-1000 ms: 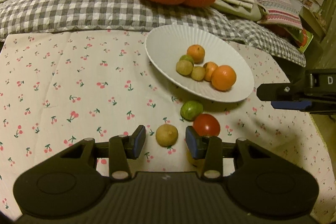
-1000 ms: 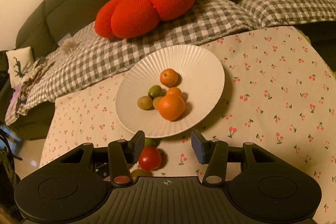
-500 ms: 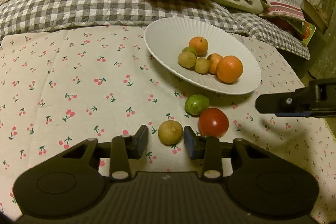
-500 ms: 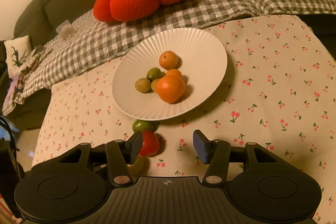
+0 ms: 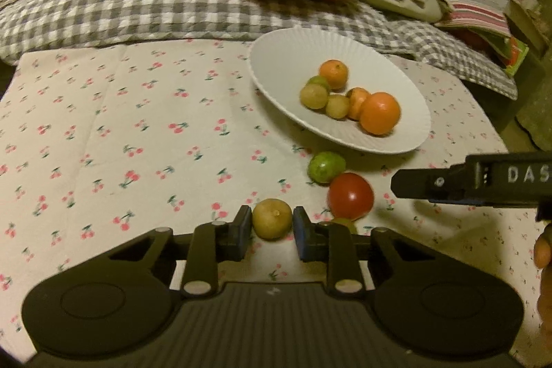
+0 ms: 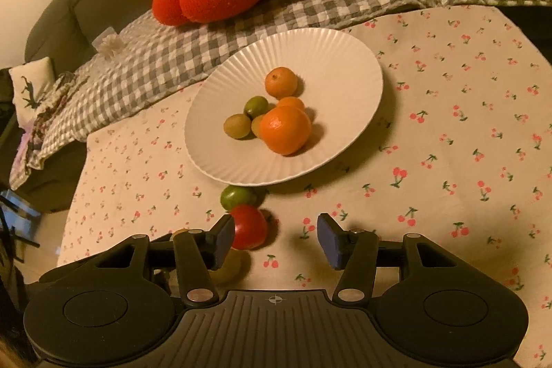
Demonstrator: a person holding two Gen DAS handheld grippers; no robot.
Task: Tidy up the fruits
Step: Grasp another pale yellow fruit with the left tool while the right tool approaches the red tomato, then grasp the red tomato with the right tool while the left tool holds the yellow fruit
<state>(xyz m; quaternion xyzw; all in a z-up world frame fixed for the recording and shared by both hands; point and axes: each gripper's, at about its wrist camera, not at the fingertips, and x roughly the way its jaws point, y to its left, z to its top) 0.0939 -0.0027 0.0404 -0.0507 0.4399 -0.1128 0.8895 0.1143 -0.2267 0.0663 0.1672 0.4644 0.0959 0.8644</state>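
Change: since a second ago our left gripper (image 5: 272,223) has narrowed from a wide gap to a close bracket around the yellow-green fruit (image 5: 271,218), which lies where it lay.
Fruit: it sits on the cherry-print cloth (image 5: 138,133), near side of the white plate (image 5: 276,57), between our left pads.
Grip: the pads sit just beside its flanks; we cannot tell whether they touch yet.
Key relation: the fruit is dead ahead of the left gripper, centred in the gap; our left is far nearer than our right.
Axis: near round, no long axis to speak of; its stem dimple faces up toward the camera.
Right gripper (image 6: 272,237): wide apart, holding nothing, its left pad just beside the red tomato (image 6: 249,226).
Neighbours: a green fruit (image 5: 326,166) lies between tomato and plate.
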